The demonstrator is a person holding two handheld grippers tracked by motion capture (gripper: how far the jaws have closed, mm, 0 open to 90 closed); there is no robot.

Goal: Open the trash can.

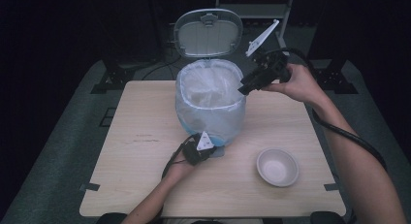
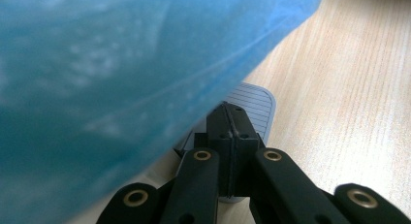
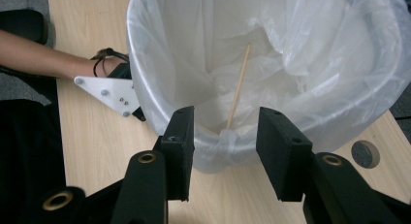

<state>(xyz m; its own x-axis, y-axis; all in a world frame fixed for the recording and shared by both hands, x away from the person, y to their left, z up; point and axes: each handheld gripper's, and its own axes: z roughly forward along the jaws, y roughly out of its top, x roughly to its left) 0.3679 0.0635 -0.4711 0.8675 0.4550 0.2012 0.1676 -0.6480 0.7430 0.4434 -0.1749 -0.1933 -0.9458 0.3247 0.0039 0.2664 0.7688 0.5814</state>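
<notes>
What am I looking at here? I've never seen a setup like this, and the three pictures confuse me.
A person at a wooden table holds a two-jaw gripper in each hand. The high view looks down from above; the other two ride on the grippers. On the table stand a pedal bin with a plastic liner, lid up, and an empty bowl. The left gripper is shut, its tips over the bin's pedal. The right gripper, open and holding nothing, hovers above the bin; a thin wooden stick lies inside.

Beneath my hand-held grippers, a light wood-grain counter [image 1: 145, 136] stands on grey carpeted floor [image 1: 53, 151]. Beyond them the room is dark; black stand feet [image 1: 109, 81] and cables lie on the floor. Dim overhead light falls on the counter.
</notes>
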